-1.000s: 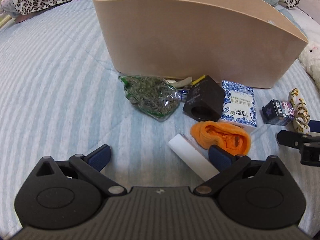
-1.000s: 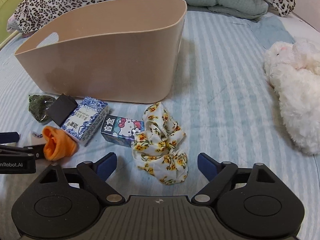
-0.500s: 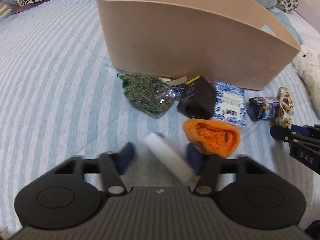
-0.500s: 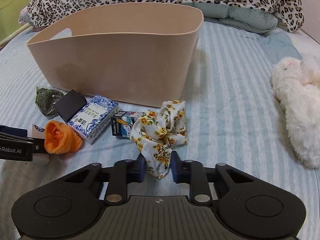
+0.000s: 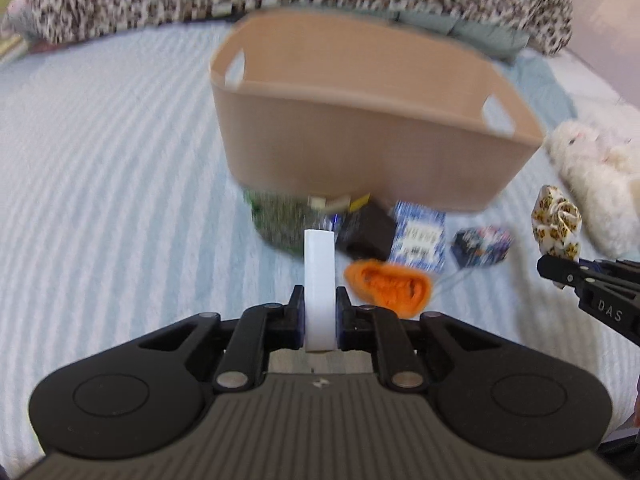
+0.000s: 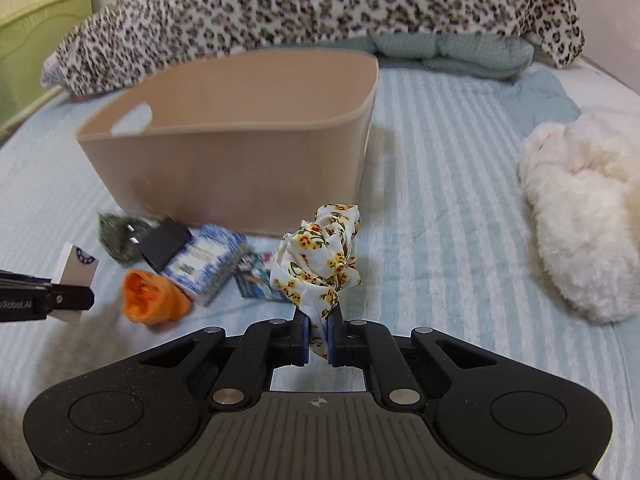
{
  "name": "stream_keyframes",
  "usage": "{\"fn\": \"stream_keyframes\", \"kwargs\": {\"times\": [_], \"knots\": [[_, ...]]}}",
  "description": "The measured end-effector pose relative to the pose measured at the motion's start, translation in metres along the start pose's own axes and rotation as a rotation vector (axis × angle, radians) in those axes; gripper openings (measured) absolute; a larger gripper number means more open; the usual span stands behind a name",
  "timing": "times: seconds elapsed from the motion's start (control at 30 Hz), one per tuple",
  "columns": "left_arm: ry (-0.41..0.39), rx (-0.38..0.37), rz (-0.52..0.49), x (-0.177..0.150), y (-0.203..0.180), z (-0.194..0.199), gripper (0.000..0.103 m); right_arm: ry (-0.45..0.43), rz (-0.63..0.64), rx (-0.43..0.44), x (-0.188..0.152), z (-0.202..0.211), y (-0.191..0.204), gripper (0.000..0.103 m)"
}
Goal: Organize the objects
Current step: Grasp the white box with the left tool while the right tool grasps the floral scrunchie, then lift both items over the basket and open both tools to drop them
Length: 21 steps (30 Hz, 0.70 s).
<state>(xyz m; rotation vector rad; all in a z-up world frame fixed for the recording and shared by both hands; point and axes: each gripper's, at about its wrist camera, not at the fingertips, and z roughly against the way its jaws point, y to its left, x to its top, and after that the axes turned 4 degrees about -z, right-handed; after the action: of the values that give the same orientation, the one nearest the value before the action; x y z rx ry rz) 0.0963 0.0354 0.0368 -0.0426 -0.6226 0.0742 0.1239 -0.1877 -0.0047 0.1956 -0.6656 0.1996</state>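
Observation:
My left gripper [image 5: 319, 300] is shut on a white block [image 5: 318, 276] and holds it above the bed, in front of the beige bin [image 5: 360, 152]. My right gripper [image 6: 318, 320] is shut on a floral scrunchie [image 6: 320, 256], lifted off the bed, near the bin [image 6: 240, 160]. On the bed by the bin lie an orange cloth [image 5: 388, 284], a black box [image 5: 366, 228], a blue-white box [image 5: 420, 240], a small cartoon box [image 5: 482, 246] and a green packet [image 5: 276, 220]. The left view is blurred.
A white plush toy [image 6: 584, 216] lies on the striped bedspread to the right. A leopard-print blanket [image 6: 320, 4] and a teal pillow [image 6: 452, 48] lie behind the bin. A green headboard [image 6: 36, 40] stands at the far left.
Both grippers closed, the left on the white block and the right on the scrunchie, then lifted them off the bed. The bin's open top now shows in both views.

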Motion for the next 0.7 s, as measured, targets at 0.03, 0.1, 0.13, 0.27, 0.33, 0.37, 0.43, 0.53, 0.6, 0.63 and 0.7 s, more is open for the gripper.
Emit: {"fn": "stream_keyframes", "kwargs": {"times": [0.03,0.1,0.13,0.27,0.33,0.37,0.43,0.53,0.6,0.63,0.7], "knots": [[-0.024,-0.003,-0.012,0.005,-0.001,0.008,0.015,-0.016,-0.007,0.01,0.002,0.006,0.0,0.008],[-0.066,-0.012,-0.024,0.016,-0.001,0.022,0.015,-0.037,-0.028,0.022,0.009,0.017,-0.002,0.008],[-0.086,-0.013,-0.03,0.021,-0.001,0.029,0.015,-0.047,-0.033,0.027,0.014,0.021,-0.002,0.008],[-0.172,0.017,-0.054,0.048,-0.001,0.048,0.015,-0.096,-0.036,0.046,0.039,0.035,0.0,0.008],[-0.201,0.032,-0.061,0.064,-0.007,0.043,0.016,-0.13,-0.027,0.044,0.054,0.04,0.003,0.008],[-0.21,0.042,-0.065,0.071,-0.008,0.041,0.015,-0.146,-0.017,0.038,0.061,0.041,0.004,0.008],[-0.217,0.052,-0.065,0.083,-0.01,0.033,0.016,-0.168,0.001,0.024,0.077,0.041,0.008,0.008],[-0.21,0.067,-0.05,0.1,-0.007,0.013,0.015,-0.177,-0.001,0.035,0.099,0.034,0.011,0.008],[-0.209,0.08,-0.055,0.11,-0.009,-0.003,0.015,-0.175,-0.007,0.049,0.112,0.027,0.014,0.008],[-0.208,0.091,-0.063,0.114,-0.01,-0.01,0.015,-0.174,-0.009,0.051,0.117,0.022,0.015,0.008],[-0.198,0.1,-0.079,0.123,-0.014,-0.027,0.015,-0.169,-0.012,0.059,0.126,0.013,0.018,0.008]]}}
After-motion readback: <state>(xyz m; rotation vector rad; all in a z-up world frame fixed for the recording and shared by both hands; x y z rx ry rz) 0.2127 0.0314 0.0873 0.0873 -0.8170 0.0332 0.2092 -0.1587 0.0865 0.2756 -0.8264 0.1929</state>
